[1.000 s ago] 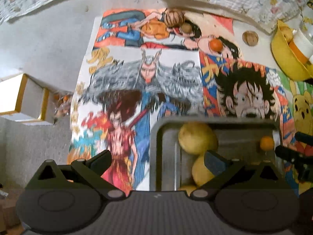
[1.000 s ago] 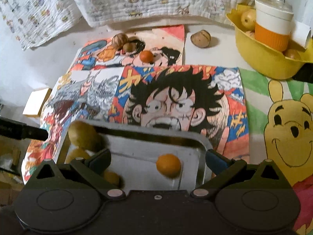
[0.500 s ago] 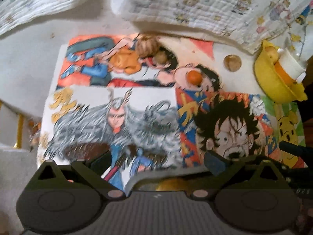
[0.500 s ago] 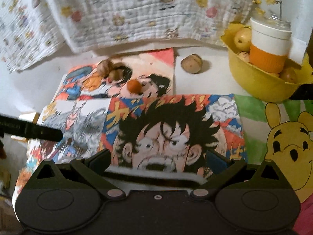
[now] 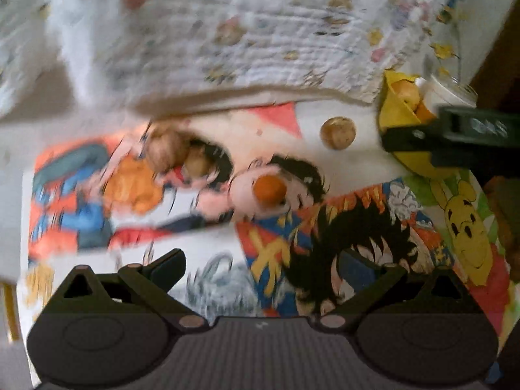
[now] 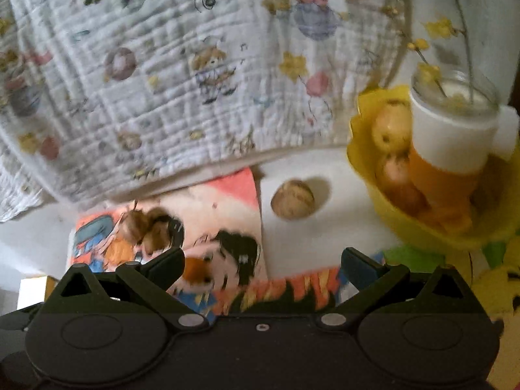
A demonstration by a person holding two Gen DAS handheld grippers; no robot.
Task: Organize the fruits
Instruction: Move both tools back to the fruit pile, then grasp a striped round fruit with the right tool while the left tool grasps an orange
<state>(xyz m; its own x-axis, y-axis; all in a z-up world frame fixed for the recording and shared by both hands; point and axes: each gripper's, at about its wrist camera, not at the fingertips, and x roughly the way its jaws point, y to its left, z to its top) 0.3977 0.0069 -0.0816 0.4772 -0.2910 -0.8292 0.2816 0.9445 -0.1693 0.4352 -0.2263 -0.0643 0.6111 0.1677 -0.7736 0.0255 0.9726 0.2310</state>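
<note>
A small orange fruit [image 5: 269, 189] lies on the cartoon mat [image 5: 195, 227]; it also shows in the right wrist view [image 6: 196, 269]. Two brown fruits [image 5: 165, 152] lie together to its left, also in the right wrist view [image 6: 146, 227]. A round brown fruit [image 5: 338, 132] sits on bare white table [image 6: 308, 237], seen too in the right wrist view [image 6: 292, 199]. My left gripper [image 5: 265, 266] is open and empty above the mat. My right gripper [image 6: 261, 260] is open and empty, ahead of the round fruit; it shows in the left wrist view [image 5: 455, 133].
A yellow bowl [image 6: 422, 230] at the right holds several fruits and a white and orange cup [image 6: 451, 149]. A patterned quilt [image 6: 195, 65] hangs at the back. A Winnie the Pooh mat [image 5: 464, 227] lies at the right.
Both grippers have moved forward and tilted up. The metal tray with its fruits has dropped out of both views. The loose fruits and the yellow bowl look nearer.
</note>
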